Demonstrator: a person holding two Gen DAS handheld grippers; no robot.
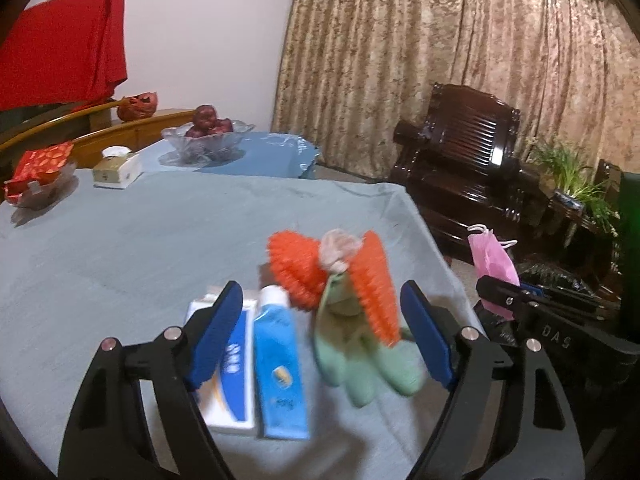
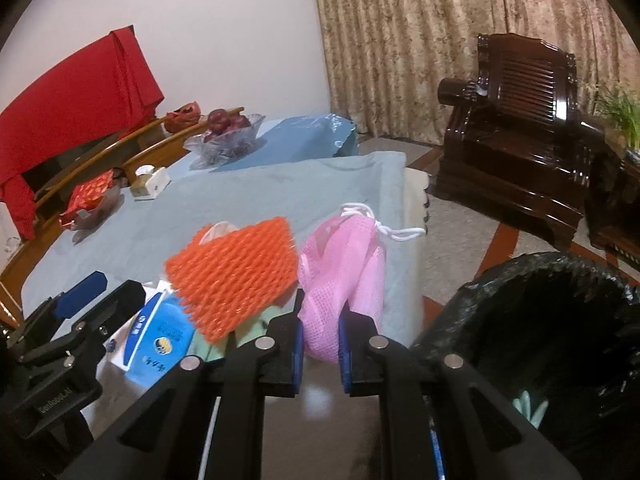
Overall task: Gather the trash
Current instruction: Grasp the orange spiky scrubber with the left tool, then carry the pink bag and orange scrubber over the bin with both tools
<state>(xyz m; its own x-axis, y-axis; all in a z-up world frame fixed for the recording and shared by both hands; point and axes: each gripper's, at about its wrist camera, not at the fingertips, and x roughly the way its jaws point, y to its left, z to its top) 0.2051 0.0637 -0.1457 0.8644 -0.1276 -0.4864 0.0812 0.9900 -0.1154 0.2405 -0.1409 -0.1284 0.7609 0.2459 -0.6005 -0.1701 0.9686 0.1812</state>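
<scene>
Here left gripper [image 1: 324,334] gapes wide over blue tube [image 1: 280,364] and green glove [image 1: 360,352] on grey tablecloth [image 1: 120,260]; orange foam net [image 2: 236,272] beside; right gripper [image 2: 320,344] clamps pink mesh bag [image 2: 344,276]; black-lined bin [image 2: 540,328] rightmost.

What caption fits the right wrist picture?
Right gripper pinches a pink mesh bag beside a black-lined bin, near an orange foam net.

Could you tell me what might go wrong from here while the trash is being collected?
The right gripper pinches only the lower edge of the pink mesh bag, so it could slip out before reaching the black-lined bin. The bag's white drawstring dangles loose and may snag. The open left gripper hovers over the toothpaste tube, possibly not trash.
</scene>
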